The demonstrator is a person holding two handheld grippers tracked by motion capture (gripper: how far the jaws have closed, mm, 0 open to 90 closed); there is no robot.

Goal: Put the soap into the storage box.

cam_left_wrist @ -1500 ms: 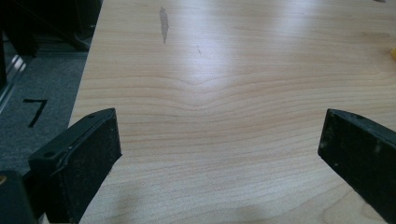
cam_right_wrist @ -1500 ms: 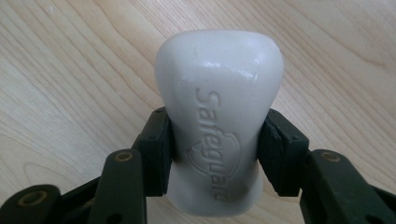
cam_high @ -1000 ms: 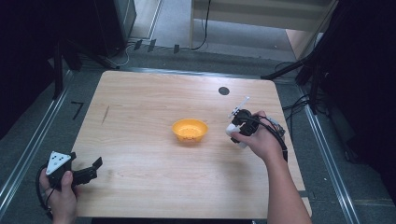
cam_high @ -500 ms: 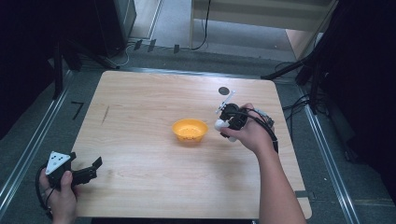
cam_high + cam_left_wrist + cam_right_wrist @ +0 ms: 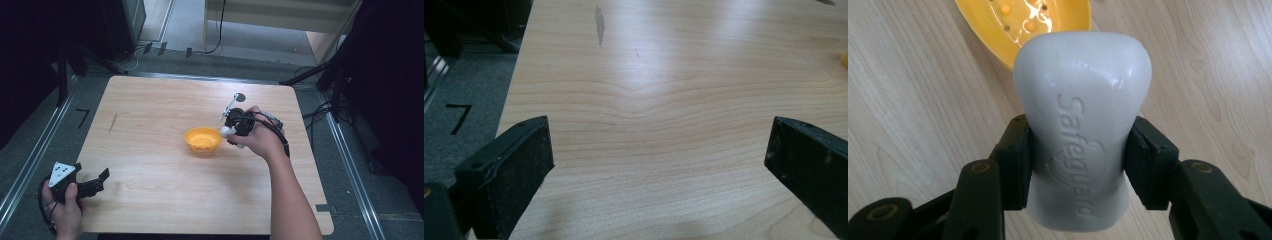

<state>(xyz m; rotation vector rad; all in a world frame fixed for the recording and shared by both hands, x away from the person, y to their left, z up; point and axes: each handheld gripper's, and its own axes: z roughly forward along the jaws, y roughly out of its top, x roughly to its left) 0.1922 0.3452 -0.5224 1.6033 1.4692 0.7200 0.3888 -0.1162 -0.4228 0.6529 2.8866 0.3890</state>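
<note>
Right gripper view: right gripper [image 5: 1079, 150] clamped on a white soap bar [image 5: 1082, 115] across its narrow waist, probably for a firm hold, just short of the yellow dish [image 5: 998, 30] at top, likely its destination. Left gripper [image 5: 85, 184] wide apart, parked lower left.

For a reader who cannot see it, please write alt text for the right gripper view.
A white soap bar embossed "Safeguard" is clamped between the right gripper's two black jaws. Beyond it, a yellow dish sits on the wooden table.
</note>
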